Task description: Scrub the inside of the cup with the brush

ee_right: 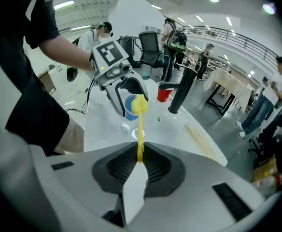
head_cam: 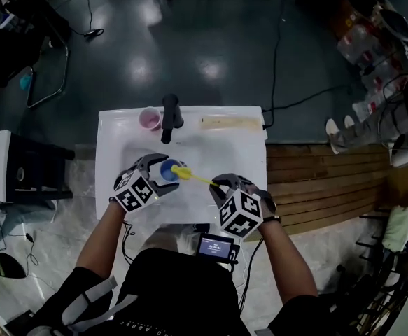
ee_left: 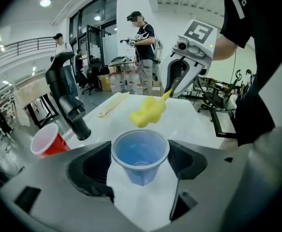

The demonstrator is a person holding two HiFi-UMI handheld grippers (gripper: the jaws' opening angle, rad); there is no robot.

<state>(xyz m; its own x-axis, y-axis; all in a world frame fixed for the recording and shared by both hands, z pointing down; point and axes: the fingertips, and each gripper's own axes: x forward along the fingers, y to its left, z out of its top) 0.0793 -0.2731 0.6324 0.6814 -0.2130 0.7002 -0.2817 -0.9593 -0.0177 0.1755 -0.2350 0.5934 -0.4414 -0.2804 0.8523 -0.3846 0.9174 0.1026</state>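
Observation:
My left gripper (head_cam: pixel 163 168) is shut on a blue plastic cup (head_cam: pixel 167 170), held upright over the white sink top (head_cam: pixel 238 149). In the left gripper view the cup (ee_left: pixel 140 153) sits between the jaws of the left gripper (ee_left: pixel 140 164), its inside empty. The yellow brush (head_cam: pixel 183 173) has its fluffy head at the cup's right rim, outside the cup. Its head (ee_left: pixel 148 111) hovers just beyond the rim. My right gripper (head_cam: pixel 221 183) is shut on the brush's thin handle (ee_right: pixel 140 139), with the right gripper's (ee_right: pixel 140 164) jaws closed tight and the head (ee_right: pixel 140 105) in front of the cup (ee_right: pixel 129 109).
A black faucet (head_cam: pixel 170 116) rises at the back of the sink, with a red cup (head_cam: pixel 149 119) to its left. A pale wooden stick (head_cam: pixel 230 122) lies along the back right edge. A drain (ee_right: pixel 136 133) shows in the basin. People stand around farther off.

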